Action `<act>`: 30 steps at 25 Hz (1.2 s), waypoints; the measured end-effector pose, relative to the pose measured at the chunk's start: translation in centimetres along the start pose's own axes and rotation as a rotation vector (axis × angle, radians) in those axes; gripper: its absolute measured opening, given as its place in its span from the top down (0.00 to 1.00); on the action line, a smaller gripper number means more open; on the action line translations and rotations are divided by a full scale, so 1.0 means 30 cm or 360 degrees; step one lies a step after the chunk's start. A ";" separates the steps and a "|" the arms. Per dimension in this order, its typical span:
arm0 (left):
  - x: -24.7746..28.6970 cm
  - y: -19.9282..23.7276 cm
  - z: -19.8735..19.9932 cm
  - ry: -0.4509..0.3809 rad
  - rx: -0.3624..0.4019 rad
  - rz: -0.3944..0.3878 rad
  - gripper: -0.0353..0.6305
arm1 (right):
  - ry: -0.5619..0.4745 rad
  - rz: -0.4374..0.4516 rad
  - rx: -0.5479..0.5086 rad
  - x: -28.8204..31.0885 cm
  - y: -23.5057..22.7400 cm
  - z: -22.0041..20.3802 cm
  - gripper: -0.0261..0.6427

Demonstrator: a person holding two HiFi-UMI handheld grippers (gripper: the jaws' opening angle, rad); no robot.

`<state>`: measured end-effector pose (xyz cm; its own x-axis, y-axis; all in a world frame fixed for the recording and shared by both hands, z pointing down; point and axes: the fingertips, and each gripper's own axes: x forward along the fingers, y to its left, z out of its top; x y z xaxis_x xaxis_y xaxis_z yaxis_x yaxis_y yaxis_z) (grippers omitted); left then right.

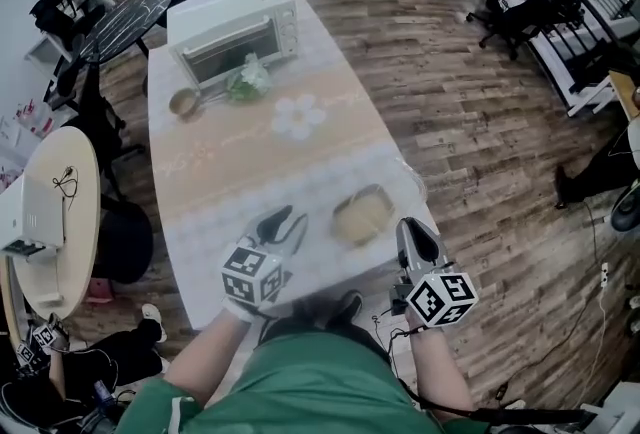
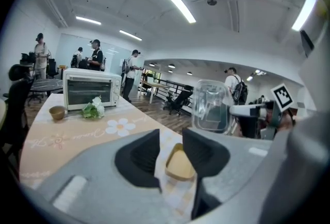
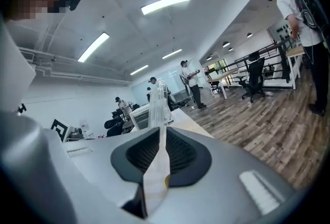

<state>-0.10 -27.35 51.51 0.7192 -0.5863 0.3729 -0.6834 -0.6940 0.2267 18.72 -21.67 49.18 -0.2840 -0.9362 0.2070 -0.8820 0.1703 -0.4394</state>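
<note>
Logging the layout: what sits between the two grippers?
A tan square container, on the table between the left gripper and the right gripper, which clamps a clear lid; the head view shows it.

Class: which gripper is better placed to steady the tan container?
Left, likely: the left gripper is open, tan container ahead of its jaws; the right gripper is shut on a clear lid.

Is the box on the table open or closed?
Open: the right hand-held gripper holds the clear lid up, apart from the box.
</note>
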 end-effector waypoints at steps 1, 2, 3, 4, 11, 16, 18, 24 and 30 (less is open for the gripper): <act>-0.007 0.004 0.028 -0.0028 0.0007 0.0006 0.74 | -0.0021 -0.0002 -0.0020 -0.007 0.006 0.021 0.90; -0.016 0.007 0.055 -0.0056 0.0014 0.0013 0.74 | -0.0040 -0.0004 -0.0042 -0.014 0.013 0.039 0.90; -0.026 0.008 0.083 -0.0084 0.0022 0.0019 0.74 | -0.0058 -0.0007 -0.0062 -0.022 0.021 0.056 0.90; -0.038 0.008 0.108 -0.0111 0.0033 0.0025 0.75 | -0.0075 -0.0009 -0.0078 -0.032 0.028 0.072 0.90; -0.106 -0.021 0.248 -0.0261 0.0222 0.0073 0.75 | -0.0153 -0.0035 -0.0158 -0.072 0.057 0.143 0.90; -0.137 -0.050 0.299 -0.0336 0.0312 0.0094 0.75 | -0.0203 -0.0043 -0.0232 -0.091 0.078 0.192 0.90; -0.151 -0.053 0.312 -0.0359 0.0325 0.0095 0.75 | -0.0221 -0.0038 -0.0251 -0.093 0.093 0.204 0.90; -0.179 -0.062 0.396 -0.0431 0.0347 0.0089 0.75 | -0.0252 -0.0031 -0.0258 -0.098 0.122 0.255 0.90; -0.174 -0.089 0.421 -0.0461 0.0360 0.0068 0.75 | -0.0284 -0.0034 -0.0271 -0.128 0.122 0.289 0.90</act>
<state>-0.45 -27.71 37.58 0.7185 -0.6883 0.1004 -0.6917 -0.7222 -0.0003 19.84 -20.12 39.19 -0.2068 -0.9771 0.0507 -0.9422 0.1850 -0.2795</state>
